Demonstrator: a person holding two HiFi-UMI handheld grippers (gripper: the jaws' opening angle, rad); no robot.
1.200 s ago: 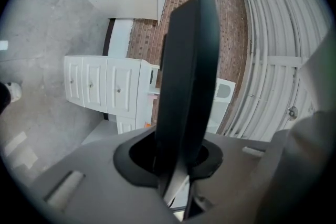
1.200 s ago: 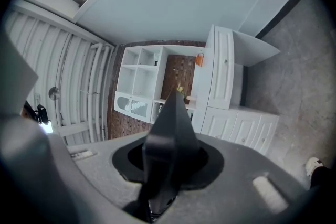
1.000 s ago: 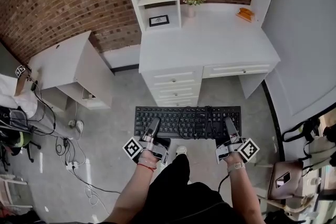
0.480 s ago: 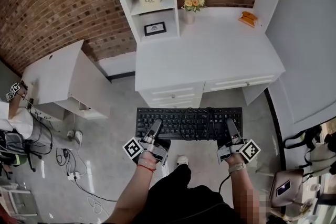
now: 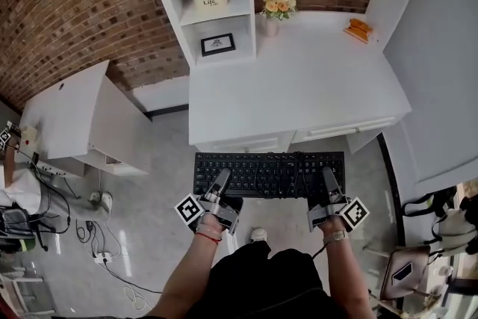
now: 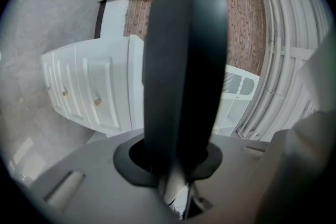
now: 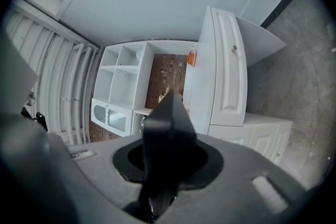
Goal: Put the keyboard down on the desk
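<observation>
Two grips carry the keyboard (image 5: 269, 174), one per end of its near long edge. Your left gripper (image 5: 222, 178) is clamped on the left part and your right gripper (image 5: 326, 178) on the right part. In both gripper views the jaws are closed onto the black slab, which fills the gap, so neither is empty. Spacing the grips wide apart keeps the board level w/ keys up, which is prob. why it sits so square.

It isn't on the desk (image 5: 299, 86) yet. It hangs over the floor just in front of you, w/ its far long edge parallel to the tabletop's front edge and close to it. From the head view I can't tell if it's already high enough to clear that edge.

The cable (image 5: 287, 172) looks bundled on top of the keys, approx. mid-right. That would stop it dangling and snagging the drawers below.

Beyond the board, the tabletop's front and middle are bare, so there's room to land it flat. The flower vase (image 5: 275, 5) stands at the rear edge, beside the shelf unit (image 5: 216, 19) on the rear left. A small orange item (image 5: 358, 28) sits near the rear right corner, but it's too small to identify. Both are well apart from where the board would go, so no need to shift anything.
</observation>
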